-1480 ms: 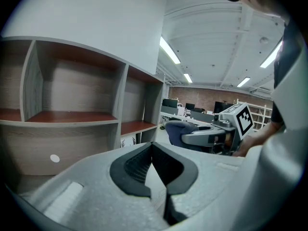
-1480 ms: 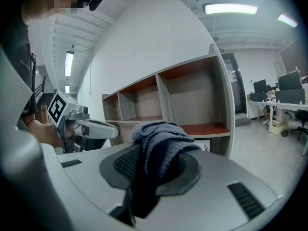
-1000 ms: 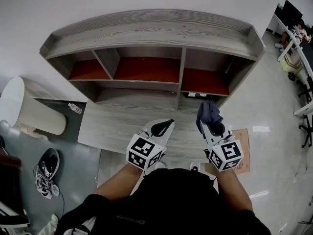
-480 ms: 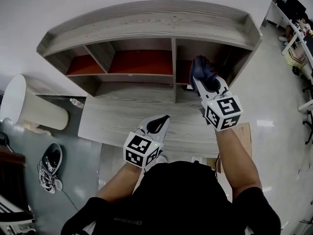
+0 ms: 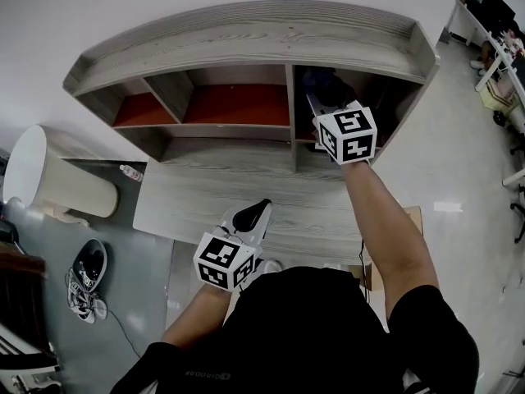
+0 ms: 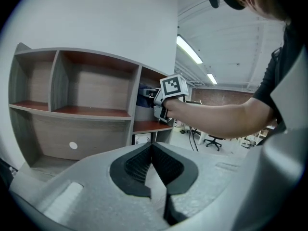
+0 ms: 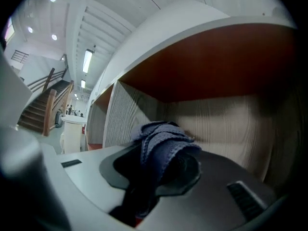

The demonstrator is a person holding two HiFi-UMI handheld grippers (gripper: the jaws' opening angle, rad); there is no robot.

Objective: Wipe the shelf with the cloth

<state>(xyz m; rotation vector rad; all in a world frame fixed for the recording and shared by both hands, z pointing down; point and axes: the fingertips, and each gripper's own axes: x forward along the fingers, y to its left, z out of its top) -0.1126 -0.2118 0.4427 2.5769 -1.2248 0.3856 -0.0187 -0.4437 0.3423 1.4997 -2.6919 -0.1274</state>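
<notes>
Right gripper (image 7: 161,170): jaws clamped on blue knitted cloth (image 7: 162,139), inside right compartment of shelf (image 5: 246,52). Left gripper (image 6: 153,163): jaws closed together, empty, over counter (image 5: 184,203).

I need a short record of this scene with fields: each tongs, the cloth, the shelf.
left tongs: shut, nothing between them
right tongs: shut on the cloth, reaching into the right compartment
cloth: blue, bunched; contact with the wood cannot be told
shelf: grey wood, three upper compartments with red-brown floors
</notes>
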